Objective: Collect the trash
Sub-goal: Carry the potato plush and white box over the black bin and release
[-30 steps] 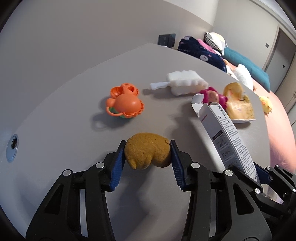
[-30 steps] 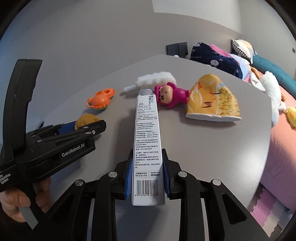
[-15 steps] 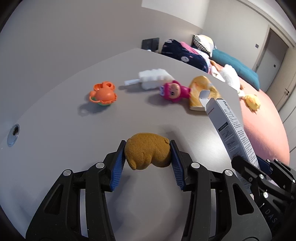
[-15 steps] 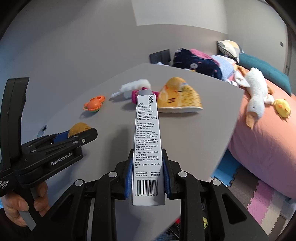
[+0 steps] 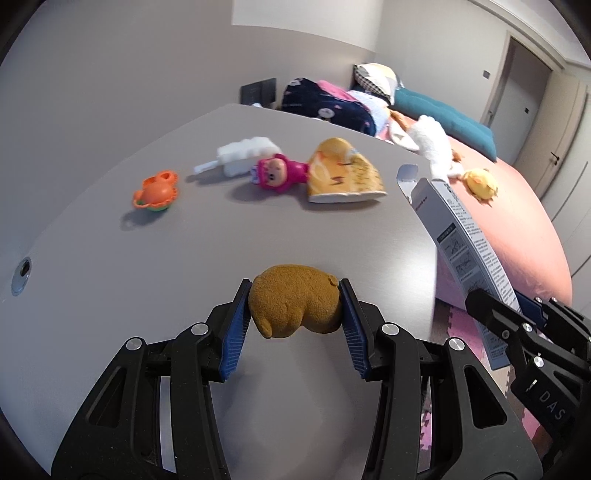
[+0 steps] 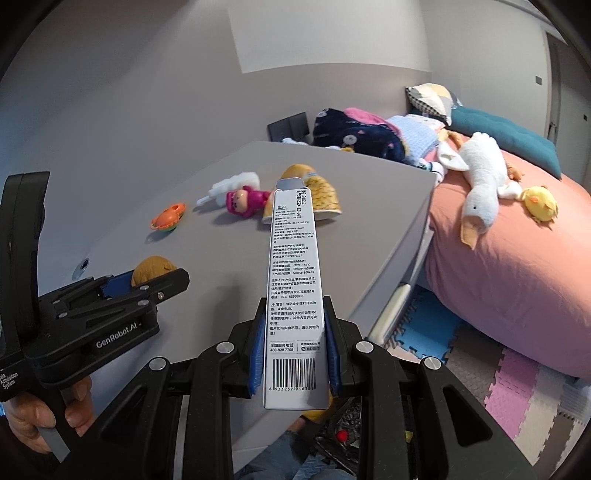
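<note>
Both loads have drawn back from the table's point(image 5: 155, 288) far toys, left gripper point(image 5: 295, 314) clenched on the brown lump point(image 5: 294, 308), right gripper point(image 6: 293, 347) on the white carton point(image 6: 293, 280), so 2 pieces look bound for disposal.

Plain pale grey walls point(image 6: 147, 92) enclose the room, with a lighter rectangular patch of light point(image 6: 325, 33) high on the far one. A grey table point(image 5: 258, 229) runs up to that wall, where a dark switch panel point(image 6: 288, 125) sits. Beside the table stands a bed with a salmon-pink cover point(image 6: 517, 266), a teal cushion point(image 6: 506, 136) and a checked pillow point(image 6: 432, 98). Pastel foam puzzle mats point(image 6: 517, 398) cover the floor, and a pale door point(image 5: 517, 92) stands beyond the bed
</note>
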The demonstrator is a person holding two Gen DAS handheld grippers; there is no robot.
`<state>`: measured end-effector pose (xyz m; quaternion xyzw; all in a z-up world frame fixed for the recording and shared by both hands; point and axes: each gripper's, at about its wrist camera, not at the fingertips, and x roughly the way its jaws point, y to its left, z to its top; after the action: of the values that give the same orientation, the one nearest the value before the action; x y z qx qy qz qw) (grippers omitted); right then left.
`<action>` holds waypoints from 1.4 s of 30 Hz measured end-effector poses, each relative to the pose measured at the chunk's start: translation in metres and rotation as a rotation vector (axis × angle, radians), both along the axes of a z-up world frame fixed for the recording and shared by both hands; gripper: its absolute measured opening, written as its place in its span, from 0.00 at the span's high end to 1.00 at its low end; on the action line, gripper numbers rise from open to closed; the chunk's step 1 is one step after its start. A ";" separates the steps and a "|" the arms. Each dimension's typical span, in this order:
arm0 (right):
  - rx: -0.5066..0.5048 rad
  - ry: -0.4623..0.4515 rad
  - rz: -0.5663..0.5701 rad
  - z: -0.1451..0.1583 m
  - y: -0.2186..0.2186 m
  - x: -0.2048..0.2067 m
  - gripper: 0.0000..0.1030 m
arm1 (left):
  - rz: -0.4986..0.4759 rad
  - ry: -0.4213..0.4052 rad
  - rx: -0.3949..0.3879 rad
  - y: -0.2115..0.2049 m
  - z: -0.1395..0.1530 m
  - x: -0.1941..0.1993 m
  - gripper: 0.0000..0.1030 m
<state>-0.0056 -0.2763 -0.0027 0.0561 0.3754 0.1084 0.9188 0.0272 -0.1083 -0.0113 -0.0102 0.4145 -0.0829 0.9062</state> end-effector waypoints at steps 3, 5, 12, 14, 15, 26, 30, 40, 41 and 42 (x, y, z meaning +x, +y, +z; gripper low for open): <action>0.004 -0.007 -0.018 0.001 -0.012 -0.007 0.72 | -0.024 -0.004 0.009 -0.012 0.001 -0.004 0.56; 0.006 -0.010 -0.027 0.002 -0.019 -0.011 0.72 | -0.041 -0.006 0.013 -0.020 0.002 -0.007 0.56; 0.015 -0.015 -0.080 0.003 -0.046 -0.026 0.72 | -0.093 -0.012 0.017 -0.047 0.006 -0.015 0.56; 0.016 -0.018 -0.095 0.004 -0.054 -0.029 0.72 | -0.110 -0.014 0.020 -0.055 0.007 -0.018 0.56; 0.016 -0.019 -0.101 0.004 -0.058 -0.030 0.72 | -0.116 -0.014 0.020 -0.059 0.007 -0.019 0.56; 0.016 -0.022 -0.202 0.002 -0.105 -0.050 0.72 | -0.213 -0.016 0.033 -0.108 0.007 -0.028 0.56; 0.019 -0.020 -0.240 0.000 -0.122 -0.056 0.72 | -0.241 -0.011 0.040 -0.123 0.005 -0.030 0.56; 0.024 -0.007 -0.327 -0.006 -0.160 -0.069 0.72 | -0.334 -0.005 0.061 -0.169 0.000 -0.041 0.56; 0.020 -0.005 -0.335 -0.007 -0.163 -0.071 0.72 | -0.342 -0.002 0.061 -0.174 -0.001 -0.042 0.55; 0.016 -0.004 -0.341 -0.007 -0.166 -0.072 0.72 | -0.350 0.003 0.057 -0.177 -0.003 -0.042 0.56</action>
<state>-0.0776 -0.4419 -0.0102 0.1260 0.3578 -0.0460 0.9241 -0.0153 -0.2850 -0.0139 0.0878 0.4135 -0.2276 0.8772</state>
